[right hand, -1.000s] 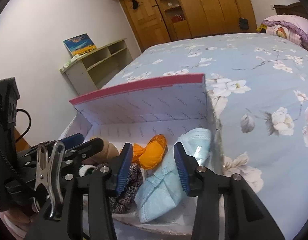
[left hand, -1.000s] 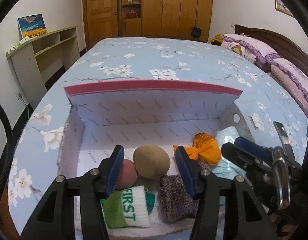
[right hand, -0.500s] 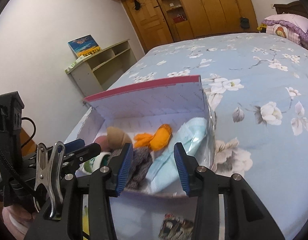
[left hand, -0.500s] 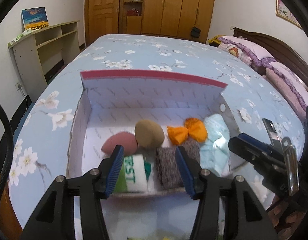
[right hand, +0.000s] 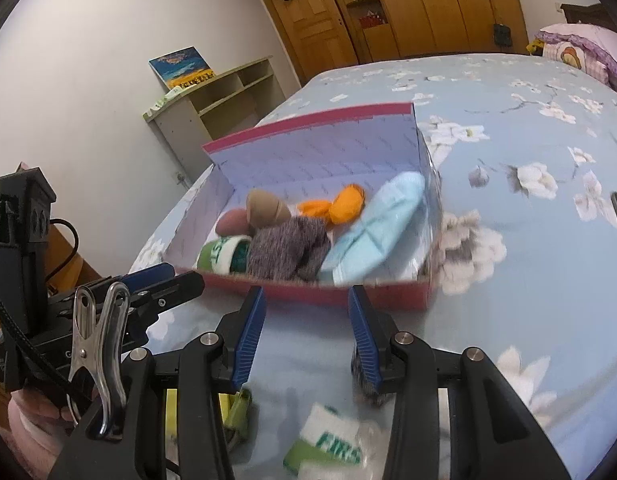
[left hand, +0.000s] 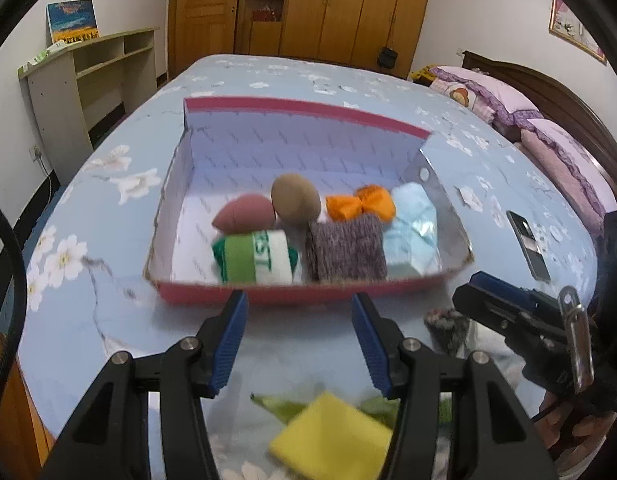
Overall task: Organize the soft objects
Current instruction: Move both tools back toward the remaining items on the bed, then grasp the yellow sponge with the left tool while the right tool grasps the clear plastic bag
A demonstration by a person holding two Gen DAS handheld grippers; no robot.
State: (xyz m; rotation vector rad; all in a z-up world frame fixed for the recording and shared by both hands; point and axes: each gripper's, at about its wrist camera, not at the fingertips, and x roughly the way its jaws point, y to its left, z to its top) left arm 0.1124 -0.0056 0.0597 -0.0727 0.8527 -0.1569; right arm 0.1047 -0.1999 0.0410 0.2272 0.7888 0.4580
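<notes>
A red box (left hand: 308, 295) with a white inside sits on the blue flowered bed. It holds a pink sponge egg (left hand: 244, 216), a brown egg (left hand: 295, 199), an orange bow (left hand: 360, 204), a pale blue mask pack (left hand: 412, 232), a grey knit sock (left hand: 346, 252) and a green-and-white sock roll (left hand: 254, 258). My left gripper (left hand: 299, 320) is open and empty, just short of the box's near wall and above a yellow pad (left hand: 332, 436). My right gripper (right hand: 307, 328) is also open and empty, in front of the box (right hand: 308, 294). A second green-and-white sock (right hand: 328, 444) lies loose below it.
A dark patterned piece (left hand: 448, 328) lies on the bed between the grippers. A phone (left hand: 528, 246) rests to the right of the box. Pillows and a headboard stand at the far right, with a low shelf unit (left hand: 88, 76) off the bed's left side.
Both grippers have drawn back from inside the box to in front of its near wall. The loose sock, yellow pad and dark piece on the bed have come into view.
</notes>
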